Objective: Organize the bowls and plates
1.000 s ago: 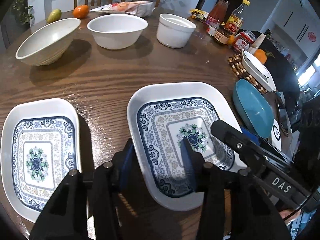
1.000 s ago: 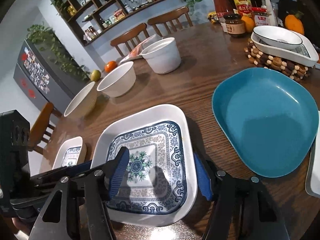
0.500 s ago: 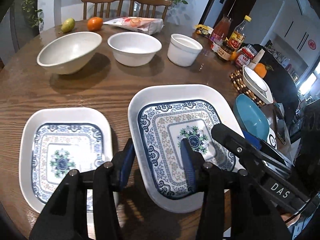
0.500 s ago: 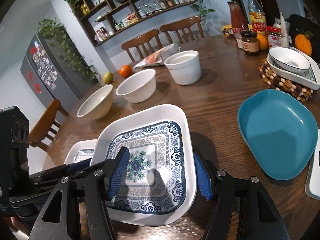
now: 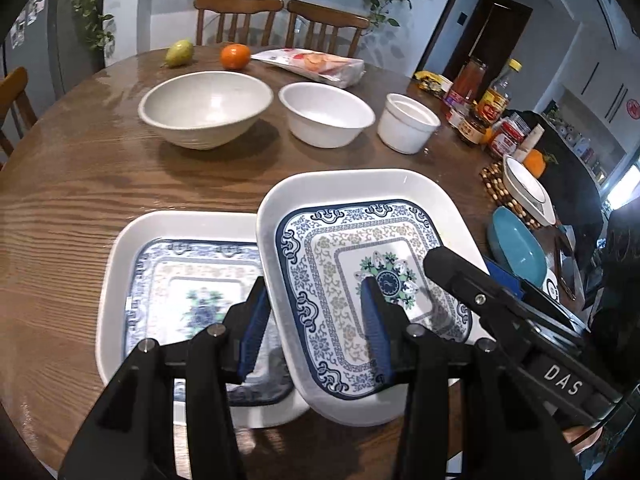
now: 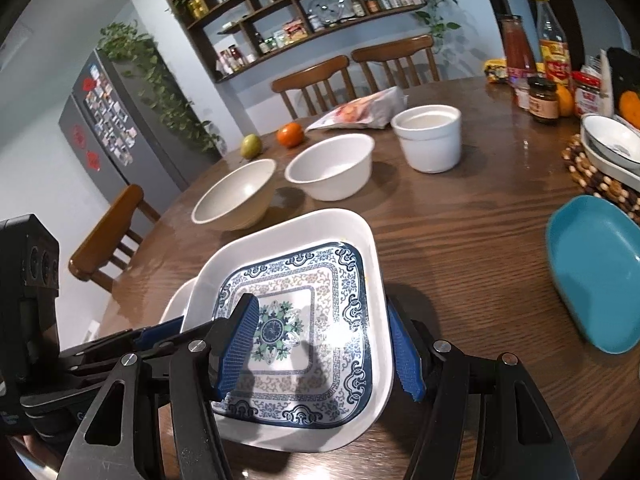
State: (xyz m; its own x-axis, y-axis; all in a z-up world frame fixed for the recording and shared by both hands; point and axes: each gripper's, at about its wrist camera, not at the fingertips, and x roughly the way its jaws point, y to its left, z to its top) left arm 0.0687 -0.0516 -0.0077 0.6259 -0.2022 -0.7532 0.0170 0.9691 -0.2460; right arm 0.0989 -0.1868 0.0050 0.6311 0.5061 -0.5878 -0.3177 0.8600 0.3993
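A blue-patterned square plate [image 5: 352, 248] [image 6: 304, 280] is held above the table by both grippers. My left gripper [image 5: 316, 324] is shut on its left rim. My right gripper [image 6: 324, 344] is shut on its right rim. The held plate overlaps the right edge of a second matching plate [image 5: 176, 264] that lies on the table; only a sliver of that plate shows in the right wrist view [image 6: 176, 304]. Three white bowls stand behind: a wide one [image 5: 204, 108], a middle one [image 5: 324, 114] and a straight-sided one [image 5: 408, 122].
A teal plate [image 6: 592, 272] lies at the right, beside a beaded trivet with a white dish and bowl [image 6: 608, 148]. Sauce bottles and jars [image 6: 536, 64] stand at the far right. A pear [image 5: 178, 53], an orange [image 5: 235, 56] and a snack bag [image 5: 316, 65] lie at the back.
Both grippers have carried the patterned plate up and to the left, so it now overlaps the second patterned plate on the table. The teal plate has fallen further to the right.
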